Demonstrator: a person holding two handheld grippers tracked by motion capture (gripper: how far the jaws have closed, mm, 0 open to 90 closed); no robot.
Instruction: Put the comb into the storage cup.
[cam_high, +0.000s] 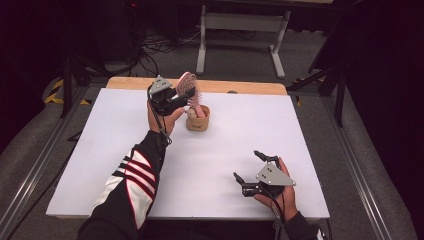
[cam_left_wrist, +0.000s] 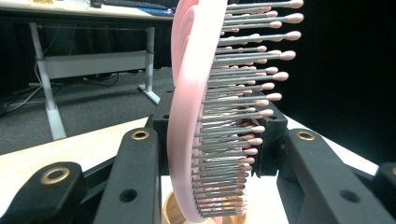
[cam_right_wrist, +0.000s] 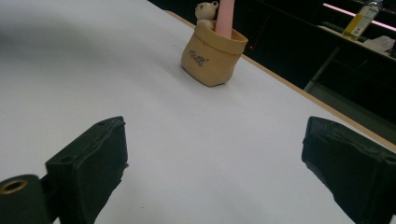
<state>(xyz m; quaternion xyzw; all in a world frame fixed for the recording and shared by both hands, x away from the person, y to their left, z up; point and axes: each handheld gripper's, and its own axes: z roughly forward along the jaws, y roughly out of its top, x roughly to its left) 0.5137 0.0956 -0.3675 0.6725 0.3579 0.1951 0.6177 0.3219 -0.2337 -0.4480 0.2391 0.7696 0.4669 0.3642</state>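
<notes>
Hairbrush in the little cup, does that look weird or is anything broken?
Nothing looks broken or spilled. The pink hairbrush stands handle-down in the tan cup, clamped by the left gripper. The cup sits upright.

The only lettering here is a short dark word printed on the front of the small tan, sack-shaped holder (cam_right_wrist: 213, 55) standing on the white table at about twelve o'clock from the right gripper; the print is too small and slanted to read, and it cannot be made out from above either (cam_high: 198, 122).

Hairbrush (cam_high: 192, 95) upright in cup (cam_high: 198, 123), far-left on table (cam_high: 215, 165).
</notes>
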